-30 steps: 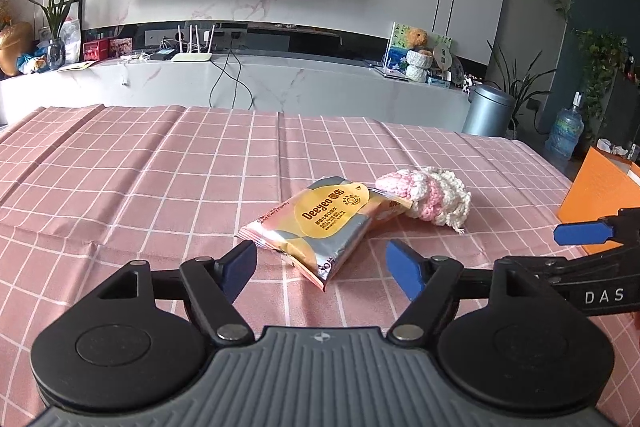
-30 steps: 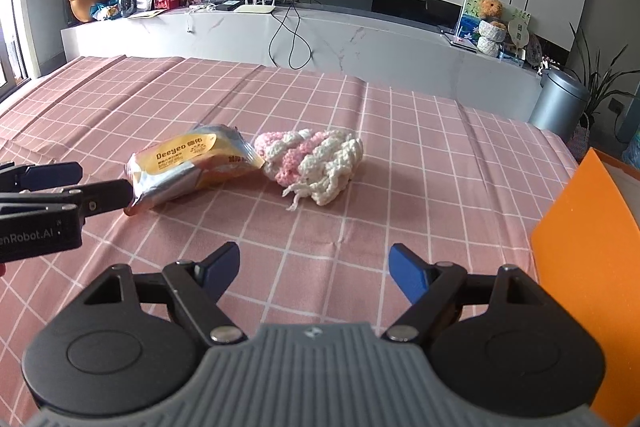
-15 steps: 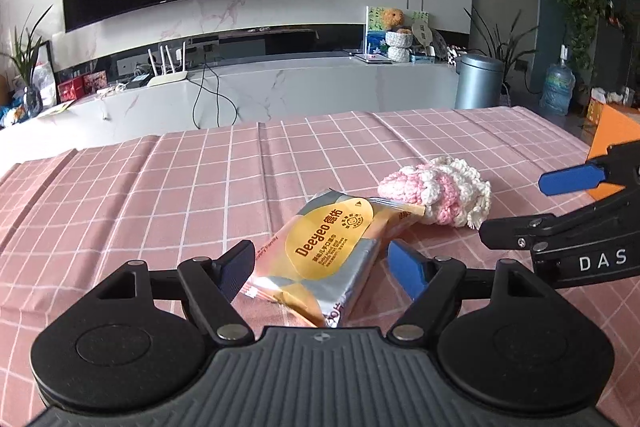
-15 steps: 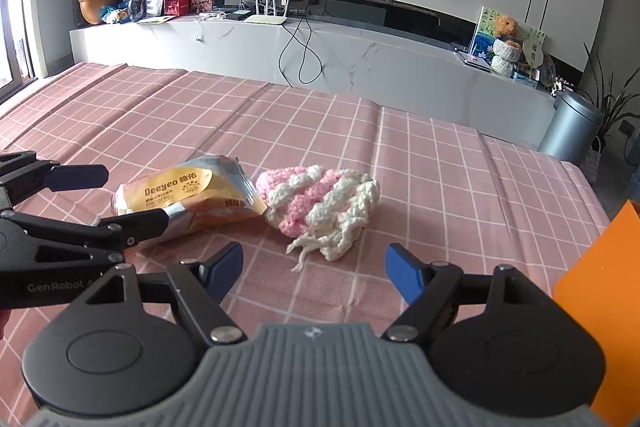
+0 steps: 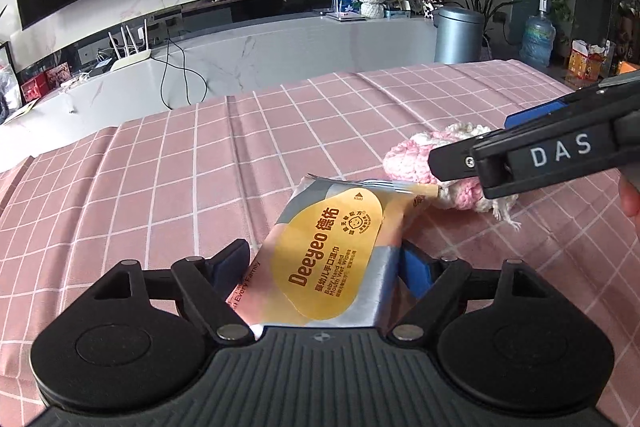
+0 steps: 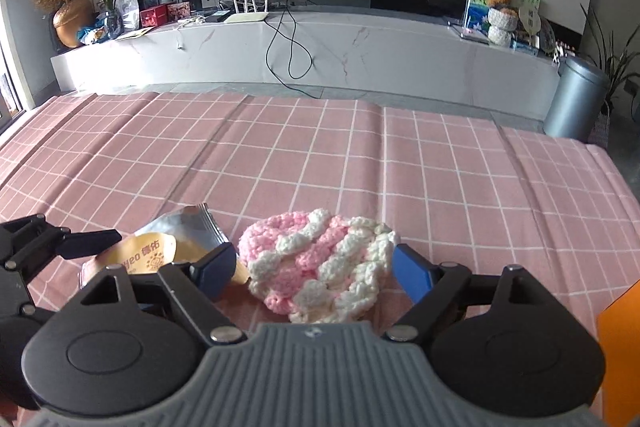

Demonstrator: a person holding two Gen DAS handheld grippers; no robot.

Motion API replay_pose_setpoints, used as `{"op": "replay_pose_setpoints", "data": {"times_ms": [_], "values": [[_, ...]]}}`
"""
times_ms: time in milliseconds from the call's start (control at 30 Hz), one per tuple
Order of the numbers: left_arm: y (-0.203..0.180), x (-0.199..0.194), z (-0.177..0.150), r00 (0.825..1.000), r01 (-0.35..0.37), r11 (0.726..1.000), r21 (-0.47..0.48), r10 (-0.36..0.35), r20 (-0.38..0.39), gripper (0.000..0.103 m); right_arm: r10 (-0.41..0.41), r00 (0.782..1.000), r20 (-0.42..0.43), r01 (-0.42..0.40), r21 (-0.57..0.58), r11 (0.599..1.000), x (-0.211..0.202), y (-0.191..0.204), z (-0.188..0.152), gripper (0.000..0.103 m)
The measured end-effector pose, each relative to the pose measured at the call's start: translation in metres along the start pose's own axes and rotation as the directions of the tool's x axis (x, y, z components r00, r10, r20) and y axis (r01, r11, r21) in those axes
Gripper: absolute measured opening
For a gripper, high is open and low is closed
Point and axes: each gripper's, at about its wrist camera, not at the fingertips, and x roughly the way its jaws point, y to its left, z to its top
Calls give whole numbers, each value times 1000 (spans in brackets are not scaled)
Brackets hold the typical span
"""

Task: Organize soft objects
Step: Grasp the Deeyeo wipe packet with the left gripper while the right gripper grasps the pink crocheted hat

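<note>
A wet-wipes pack (image 5: 326, 259) with a yellow label lies flat on the pink checked cloth, touching a pink and white crochet piece (image 6: 316, 263) to its right. My left gripper (image 5: 326, 263) straddles the near half of the pack. Its jaws are opening, and the blue pads stand beside the pack's long edges without pressing. My right gripper (image 6: 313, 265) straddles the crochet piece, its jaws also opening and the pads (image 6: 410, 271) just clear of the yarn. In the left wrist view the right gripper's fingers hide part of the crochet piece (image 5: 412, 163).
The pink checked tablecloth (image 6: 320, 155) stretches far ahead and to the left. An orange box (image 6: 620, 355) stands at the table's right edge, close to my right gripper. Beyond the table are a white console and a silver bin (image 6: 572, 99).
Both grippers have moved forward and lower over the table. The pack now sits between the left fingers and the crochet piece between the right fingers. The left gripper has rolled a little.
</note>
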Motion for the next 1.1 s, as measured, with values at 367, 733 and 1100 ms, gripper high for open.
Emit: {"op": "replay_pose_setpoints", "data": {"times_ms": [367,733,1100], "values": [[3,12,5,999,-8,997,-77,4,-51,94,19,998,-59,-14,86,996,27,-5,-5,73],[-7,-2,-3,999,-31,993,-111,28,-31,70,9,999,-43,-10,-13,1000,7,-1,-16,31],[-11,-46,-27,999,-27,963,-270,21,-24,63,3,1000,-31,-5,-51,999,-58,-1,-63,28]]}}
